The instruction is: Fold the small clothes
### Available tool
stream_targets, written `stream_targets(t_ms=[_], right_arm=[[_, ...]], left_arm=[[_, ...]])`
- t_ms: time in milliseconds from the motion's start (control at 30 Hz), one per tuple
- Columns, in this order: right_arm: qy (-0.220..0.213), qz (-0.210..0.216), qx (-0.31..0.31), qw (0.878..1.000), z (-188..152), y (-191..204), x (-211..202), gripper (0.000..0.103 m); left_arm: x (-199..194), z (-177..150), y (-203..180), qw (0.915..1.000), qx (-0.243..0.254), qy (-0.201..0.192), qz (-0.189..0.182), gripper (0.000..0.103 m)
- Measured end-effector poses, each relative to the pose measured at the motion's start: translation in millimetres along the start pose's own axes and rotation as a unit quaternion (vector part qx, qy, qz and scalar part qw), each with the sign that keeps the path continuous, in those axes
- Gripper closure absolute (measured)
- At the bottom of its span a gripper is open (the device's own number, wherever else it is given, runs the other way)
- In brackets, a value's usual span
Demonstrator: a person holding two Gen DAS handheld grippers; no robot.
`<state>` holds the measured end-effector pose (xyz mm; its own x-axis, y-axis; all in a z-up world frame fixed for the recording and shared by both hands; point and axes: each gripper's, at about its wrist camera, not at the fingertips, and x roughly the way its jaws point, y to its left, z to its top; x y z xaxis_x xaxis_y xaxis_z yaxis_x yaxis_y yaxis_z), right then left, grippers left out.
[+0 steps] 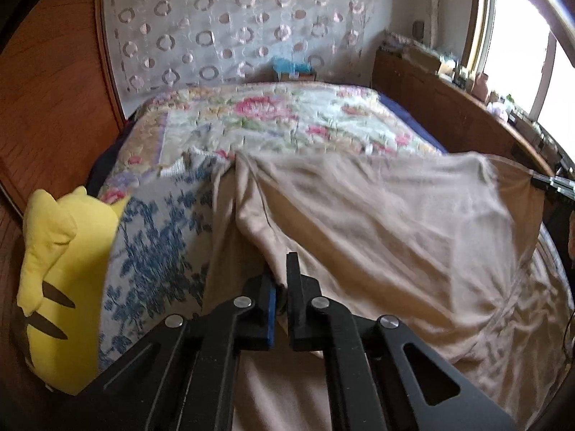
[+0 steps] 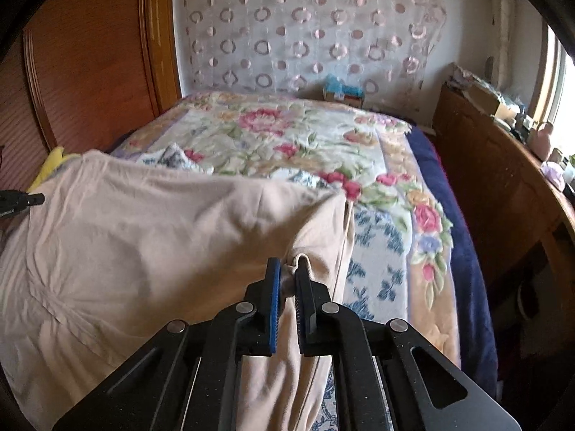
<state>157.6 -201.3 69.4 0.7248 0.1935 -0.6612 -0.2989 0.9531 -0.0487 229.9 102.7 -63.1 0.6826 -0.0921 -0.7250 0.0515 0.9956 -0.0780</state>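
Note:
A beige garment (image 1: pixel 388 215) is stretched above the bed between both grippers. My left gripper (image 1: pixel 282 262) is shut on the garment's left edge, with cloth pinched between its black fingers. In the right wrist view the same beige garment (image 2: pixel 151 237) spreads to the left, and my right gripper (image 2: pixel 289 269) is shut on a bunched fold of its right edge. The right gripper's tip (image 1: pixel 550 183) shows at the far right of the left wrist view, gripping the cloth's corner. At the left edge of the right wrist view the left gripper's tip (image 2: pixel 25 201) shows.
The bed carries a floral quilt (image 1: pixel 273 115) with a blue-patterned part (image 1: pixel 154 251). A yellow plush toy (image 1: pixel 61 287) lies at the bed's left side. Wooden panels (image 1: pixel 54 89) stand on the left, a cluttered wooden shelf (image 2: pixel 503 165) and a window on the right. A small box (image 2: pixel 343 95) sits by the curtain.

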Motion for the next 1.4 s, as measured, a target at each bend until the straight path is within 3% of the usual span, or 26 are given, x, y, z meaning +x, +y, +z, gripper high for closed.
stream_targets(t_ms=[400, 767, 1400], right_arm=[[-0.057, 0.021, 0.013, 0.998, -21, 2, -48, 0.097], [-0.086, 0.022, -0.002, 0.996, -62, 13, -100, 0.097], [-0.070, 0.023, -0.011, 0.997, -116, 25, -167, 0.097]], left_arm=[[-56, 6, 4, 0.9973, -0.024, -0.069, -0.010, 0.099], [-111, -26, 5, 0.9941, -0.031, -0.103, -0.006, 0.099], [-173, -101, 10, 0.9941, -0.039, -0.101, 0.014, 0.099]])
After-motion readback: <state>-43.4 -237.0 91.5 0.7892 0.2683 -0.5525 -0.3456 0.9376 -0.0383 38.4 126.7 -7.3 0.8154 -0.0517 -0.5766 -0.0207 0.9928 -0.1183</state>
